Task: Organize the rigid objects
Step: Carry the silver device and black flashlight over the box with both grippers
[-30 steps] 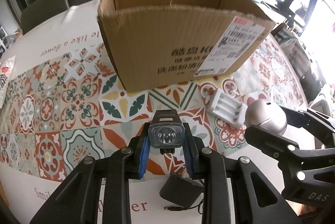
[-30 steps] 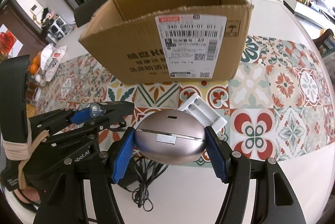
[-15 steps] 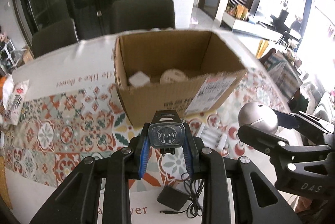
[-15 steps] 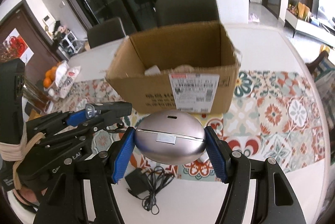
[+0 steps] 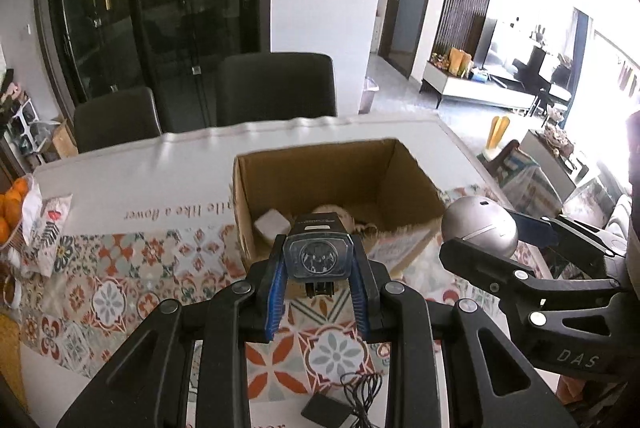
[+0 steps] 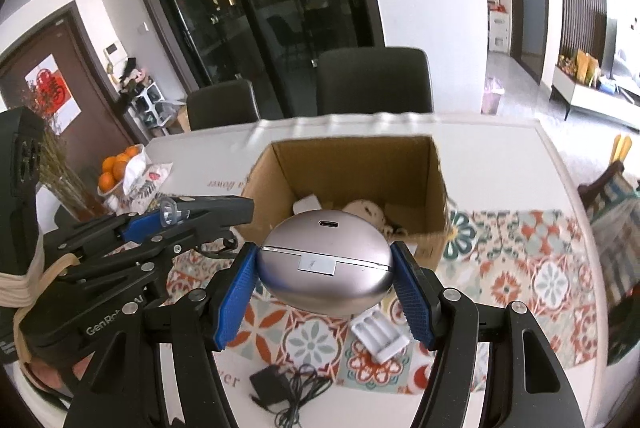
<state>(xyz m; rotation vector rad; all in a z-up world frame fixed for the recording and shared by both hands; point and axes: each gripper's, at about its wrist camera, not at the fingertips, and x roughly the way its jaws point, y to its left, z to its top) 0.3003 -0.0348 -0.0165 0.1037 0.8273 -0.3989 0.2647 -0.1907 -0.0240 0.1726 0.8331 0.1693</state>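
Note:
My left gripper is shut on a small black bike lamp with a clear square lens, held well above the patterned table. My right gripper is shut on a silver egg-shaped case, its blue pads pressing both ends. Ahead of both stands an open cardboard box with a white cube and a pale round thing inside. In the left wrist view the silver case hangs to the right in the other gripper. In the right wrist view the lamp is at the left.
A white battery holder and a black adapter with a coiled cable lie on the tiled cloth below the grippers. Oranges and a printed bag sit at the far left. Two dark chairs stand behind the table.
Both grippers have risen together with their loads. The box now appears lower and smaller, and its inside has come into view. Neither grip has changed.

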